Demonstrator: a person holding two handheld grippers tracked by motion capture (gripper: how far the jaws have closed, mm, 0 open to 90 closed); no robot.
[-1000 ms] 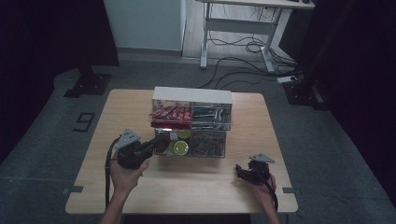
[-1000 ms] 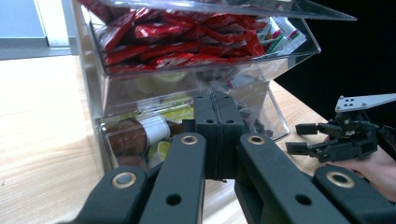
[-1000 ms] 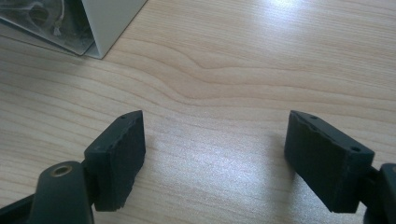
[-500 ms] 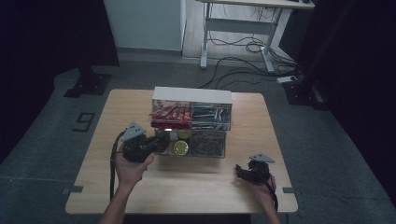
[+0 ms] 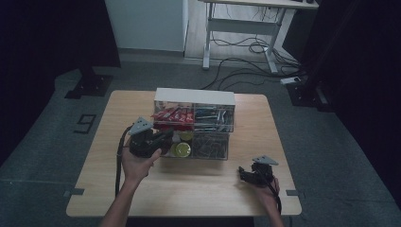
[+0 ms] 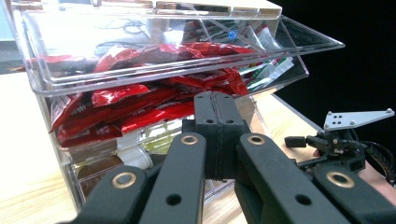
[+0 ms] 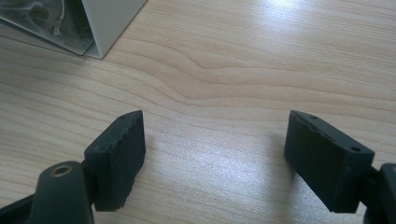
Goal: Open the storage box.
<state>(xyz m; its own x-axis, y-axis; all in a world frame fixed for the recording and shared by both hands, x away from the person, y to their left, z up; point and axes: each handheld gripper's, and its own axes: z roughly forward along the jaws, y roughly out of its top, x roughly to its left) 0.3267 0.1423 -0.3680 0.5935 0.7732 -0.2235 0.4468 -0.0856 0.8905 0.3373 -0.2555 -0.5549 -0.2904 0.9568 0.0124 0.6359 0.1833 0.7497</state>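
So there's a clear plastic drawer box mid tabletop. The top-left compartment is stuffed with red packets, and its drawer looks tipped open. Yellow round things sit lower left. The left gripper is right up against that drawer front, jaws clenched together. The right gripper rests near the front right edge, jaws spread wide, nothing between them.

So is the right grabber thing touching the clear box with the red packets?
Apart. In the high view the right gripper sits near the table's front edge, with bare wood plainly between it and the clear box.
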